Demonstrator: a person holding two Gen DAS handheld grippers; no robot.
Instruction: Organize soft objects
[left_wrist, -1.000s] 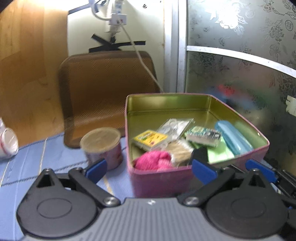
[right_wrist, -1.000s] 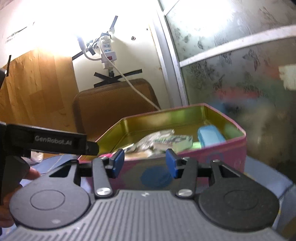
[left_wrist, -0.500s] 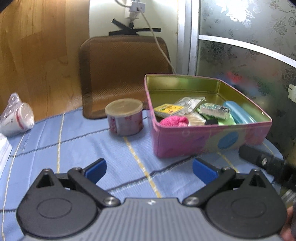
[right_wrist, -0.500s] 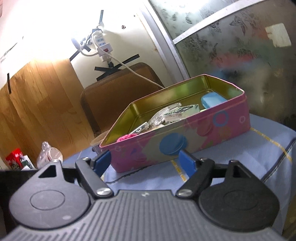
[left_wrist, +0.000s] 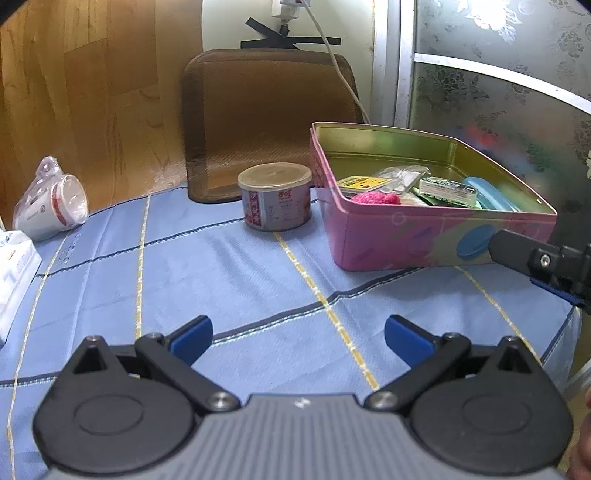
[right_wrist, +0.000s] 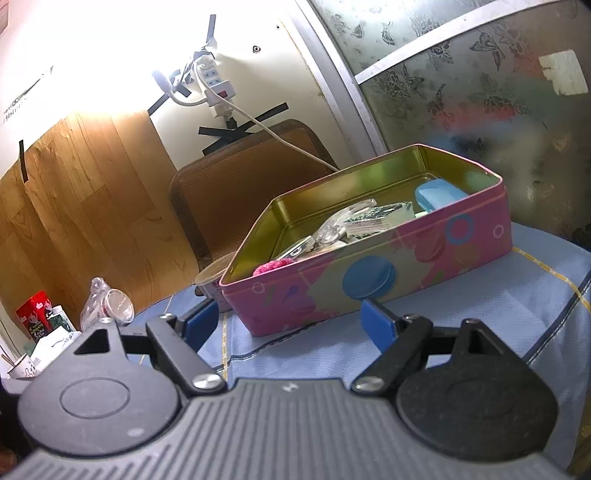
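Nearby: can (left_wrist: 275, 201) beside pink tin (left_wrist: 424, 236) | cup (left_wrist: 51, 208) apart, left

Two low wrist views, sharing pink tin (left_wrist: 436, 240)

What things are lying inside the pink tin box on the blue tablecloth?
Inside the pink tin box lie a pink fluffy ball, a yellow card, a clear plastic packet, a green patterned pack and a light blue case. What is underneath them is covered.
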